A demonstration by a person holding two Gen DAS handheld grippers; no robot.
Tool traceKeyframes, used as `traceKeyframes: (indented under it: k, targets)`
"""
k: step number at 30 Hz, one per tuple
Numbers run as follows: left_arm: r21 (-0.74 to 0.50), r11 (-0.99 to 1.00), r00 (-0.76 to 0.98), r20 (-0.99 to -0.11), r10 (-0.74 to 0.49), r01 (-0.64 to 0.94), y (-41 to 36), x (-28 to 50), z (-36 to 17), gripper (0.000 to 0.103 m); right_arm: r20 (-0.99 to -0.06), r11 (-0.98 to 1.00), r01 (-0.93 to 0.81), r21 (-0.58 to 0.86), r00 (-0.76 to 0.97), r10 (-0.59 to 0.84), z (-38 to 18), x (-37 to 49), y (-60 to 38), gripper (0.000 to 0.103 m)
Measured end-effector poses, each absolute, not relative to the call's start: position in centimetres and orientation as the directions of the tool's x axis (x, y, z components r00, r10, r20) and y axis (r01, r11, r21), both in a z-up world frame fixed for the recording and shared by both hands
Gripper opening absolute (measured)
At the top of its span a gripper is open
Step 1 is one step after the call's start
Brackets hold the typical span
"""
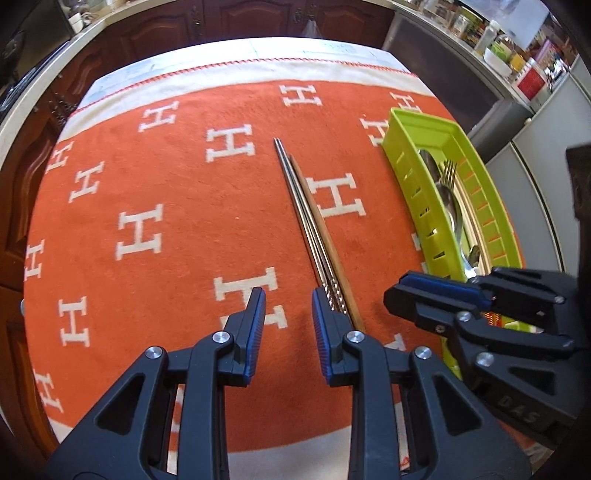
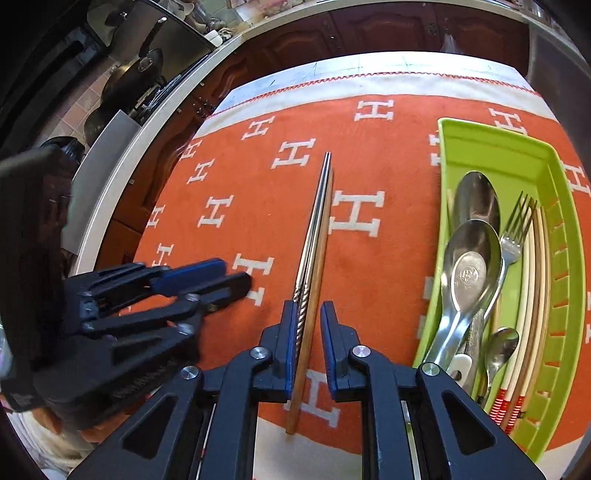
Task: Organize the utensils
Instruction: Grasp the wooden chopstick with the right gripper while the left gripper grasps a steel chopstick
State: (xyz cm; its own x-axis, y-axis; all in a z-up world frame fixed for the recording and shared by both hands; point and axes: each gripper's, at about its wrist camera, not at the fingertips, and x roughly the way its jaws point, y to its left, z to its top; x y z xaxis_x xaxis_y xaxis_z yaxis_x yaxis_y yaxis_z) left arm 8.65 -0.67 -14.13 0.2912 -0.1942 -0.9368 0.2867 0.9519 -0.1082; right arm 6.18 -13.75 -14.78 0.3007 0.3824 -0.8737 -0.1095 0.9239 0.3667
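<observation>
A pair of metal chopsticks (image 2: 314, 229) and one wooden chopstick (image 2: 314, 295) lie together on the orange cloth (image 2: 229, 177). They also show in the left wrist view (image 1: 306, 218). My right gripper (image 2: 308, 314) is open with its fingers on either side of their near ends. My left gripper (image 1: 289, 299) is open and empty, just left of the chopsticks. A green utensil tray (image 2: 554, 236) to the right holds spoons (image 2: 469, 273), a fork (image 2: 515, 236) and several chopsticks (image 2: 528, 332). The tray also shows in the left wrist view (image 1: 406, 162).
The cloth with white H letters covers the table (image 1: 258, 48). Dark wooden cabinets (image 1: 221, 18) stand behind it. A stove with pans (image 2: 136, 74) is at the far left. A counter with jars and boxes (image 1: 509, 48) is at the far right.
</observation>
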Motion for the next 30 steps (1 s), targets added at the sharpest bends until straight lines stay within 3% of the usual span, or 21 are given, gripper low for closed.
traceKeyframes:
  k: [20,30]
  targets:
    - [-0.157,0.943,0.216,-0.950,-0.225,0.295,-2.8,10.0,-17.0,0.023,-0.882,0.930,-0.087,0.357,0.296,0.366,-15.4,6.8,-15.2,0.014]
    - [-0.081,0.941,0.252,-0.953,-0.170,0.327,-4.2,9.9,-17.6,0.023,-0.885,0.933,-0.072,0.352,0.300,0.357,-15.7,7.0,-15.5,0.014]
